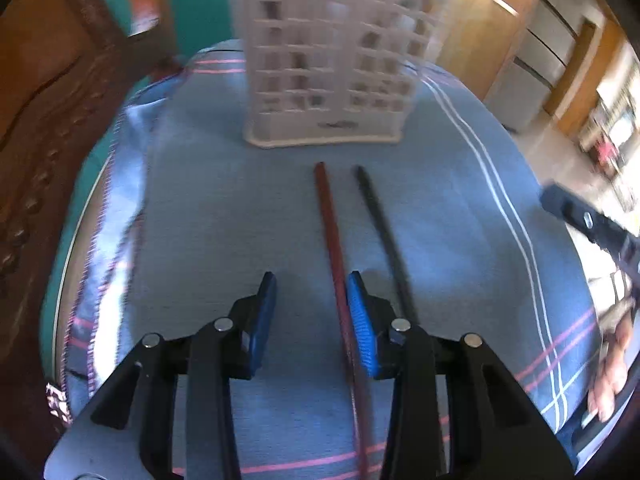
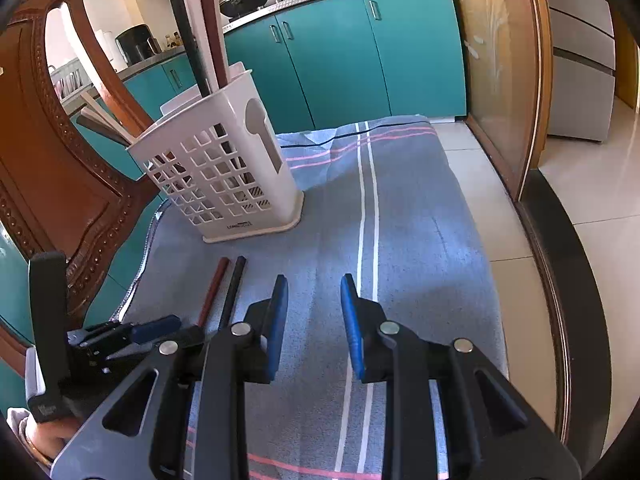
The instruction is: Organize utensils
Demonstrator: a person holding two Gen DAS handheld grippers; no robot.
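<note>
A blue striped cloth [image 2: 420, 240] covers the table, with a carved wooden chair [image 2: 60, 184] beside it. On the cloth stands a white slotted basket [image 2: 224, 184] holding several long sticks upright. A red chopstick [image 1: 330, 240] and a black chopstick [image 1: 384, 232] lie side by side on the cloth in front of the basket. The left gripper [image 1: 312, 312] is partly open; the red chopstick lies between its jaws, against the right-hand pad. The right gripper [image 2: 314, 320] hovers narrowly open and empty over bare cloth.
</note>
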